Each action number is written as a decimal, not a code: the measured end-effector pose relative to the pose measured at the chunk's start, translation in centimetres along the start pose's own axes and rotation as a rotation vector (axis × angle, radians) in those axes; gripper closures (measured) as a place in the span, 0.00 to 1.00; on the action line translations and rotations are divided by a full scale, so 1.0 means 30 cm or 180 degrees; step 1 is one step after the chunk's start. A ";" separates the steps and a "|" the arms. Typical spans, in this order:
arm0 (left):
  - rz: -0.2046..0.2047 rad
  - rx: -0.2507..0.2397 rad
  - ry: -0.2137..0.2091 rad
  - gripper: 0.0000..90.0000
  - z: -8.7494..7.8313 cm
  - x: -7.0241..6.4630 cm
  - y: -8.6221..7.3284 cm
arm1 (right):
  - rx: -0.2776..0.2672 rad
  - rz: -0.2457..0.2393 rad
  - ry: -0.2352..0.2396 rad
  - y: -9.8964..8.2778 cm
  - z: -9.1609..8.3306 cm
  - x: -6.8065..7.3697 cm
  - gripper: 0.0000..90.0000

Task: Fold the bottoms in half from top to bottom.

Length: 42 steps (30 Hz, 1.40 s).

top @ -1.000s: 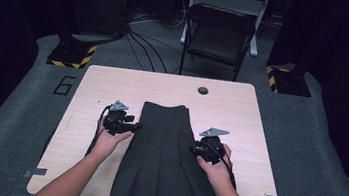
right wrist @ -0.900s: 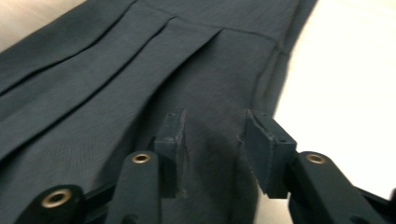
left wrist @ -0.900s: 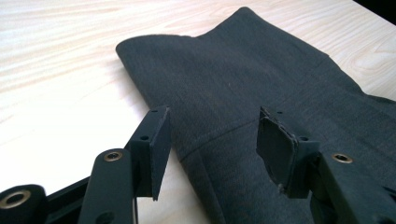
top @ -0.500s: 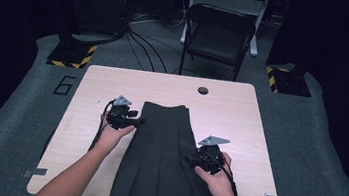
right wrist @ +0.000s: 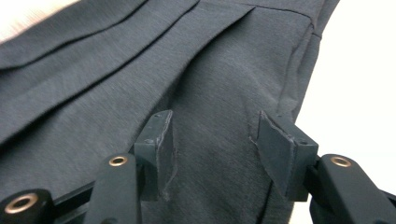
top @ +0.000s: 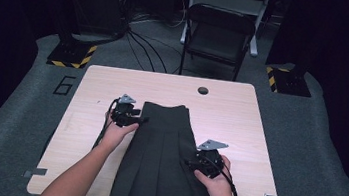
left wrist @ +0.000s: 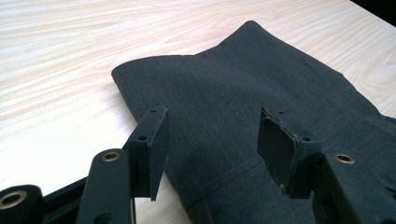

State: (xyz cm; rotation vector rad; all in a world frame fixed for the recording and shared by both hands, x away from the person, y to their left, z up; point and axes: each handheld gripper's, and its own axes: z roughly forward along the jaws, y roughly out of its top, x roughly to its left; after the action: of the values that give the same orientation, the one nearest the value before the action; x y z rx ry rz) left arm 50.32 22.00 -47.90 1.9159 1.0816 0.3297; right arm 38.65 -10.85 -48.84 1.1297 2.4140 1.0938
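Observation:
A dark grey pleated skirt [top: 163,152] lies flat on the light wood table [top: 240,116], waistband at the far end and hem at the near edge. My left gripper [top: 143,120] sits at the skirt's upper left edge. In the left gripper view its jaws [left wrist: 212,116] have just been opening and stand apart over the waistband corner [left wrist: 224,84], pinching nothing. My right gripper [top: 188,163] rests at the skirt's right side, lower down. Its jaws [right wrist: 213,116] have just been opening and stand apart above the pleated cloth [right wrist: 140,70], with no fabric gripped.
A round hole [top: 203,90] marks the table's far edge. A dark folding chair [top: 218,33] stands behind the table. Stand bases with yellow-black stripes [top: 72,55] [top: 288,81] flank it, and cables run across the grey floor.
My right gripper has slid toward the near edge along the skirt's right side and its jaws have opened. My left gripper has shifted slightly at the waistband corner.

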 end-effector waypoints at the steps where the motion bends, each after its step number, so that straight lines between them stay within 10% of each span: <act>1: -0.0008 0.0010 0.0013 0.49 0.002 -0.001 0.003 | 0.0015 -0.0021 -0.0019 -0.002 0.002 0.000 0.52; 16: -0.0105 0.0020 0.0123 0.46 0.061 0.031 -0.004 | 0.0262 0.0037 -0.0043 -0.066 0.016 -0.021 0.69; 42: -0.0140 0.0231 0.0269 0.33 0.163 0.069 -0.028 | 0.0154 0.0008 -0.0085 -0.099 0.003 -0.005 0.65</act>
State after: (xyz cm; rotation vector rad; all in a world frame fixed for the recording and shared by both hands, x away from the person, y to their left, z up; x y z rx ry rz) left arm 53.95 21.06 -51.75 1.9539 1.2043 0.3539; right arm 37.16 -12.13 -51.07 1.1554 2.4314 1.0197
